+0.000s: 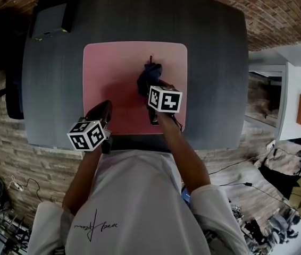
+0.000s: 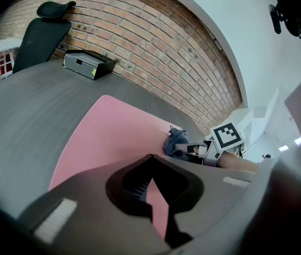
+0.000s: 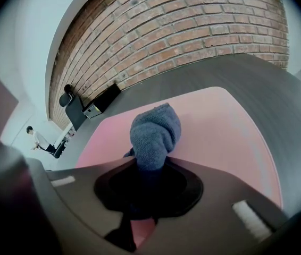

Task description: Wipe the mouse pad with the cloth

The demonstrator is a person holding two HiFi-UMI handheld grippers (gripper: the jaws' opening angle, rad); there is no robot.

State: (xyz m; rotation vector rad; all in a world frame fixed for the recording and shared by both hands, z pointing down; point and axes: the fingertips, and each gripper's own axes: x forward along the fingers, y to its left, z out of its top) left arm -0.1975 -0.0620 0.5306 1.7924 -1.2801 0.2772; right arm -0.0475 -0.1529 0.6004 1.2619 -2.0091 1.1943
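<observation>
**A:** Where is the cloth?

**B:** The bunched blue-grey knitted cloth [image 3: 155,132] is in the right claw [image 3: 150,161], whose jaws are clamped on it. It sits on the pink rounded-corner mouse pad [image 1: 113,73], slightly toward 1 o'clock of the pad's middle.

**A:** Why hold it wadded?

**B:** Probably so a thick wad meets the pad and the jaws stay off it.

**A:** And the left claw [image 2: 149,157]?

**B:** Its jaws are closed on nothing, with the tips at the pad's 7 o'clock corner. I judge it's there to pin the pad to the dark grey counter [image 1: 214,62] during wiping, though I can't confirm it touches.

**A:** Any obstacles?

**B:** The black box [image 1: 52,17] at the counter's 11 o'clock is well apart from the pad.
</observation>
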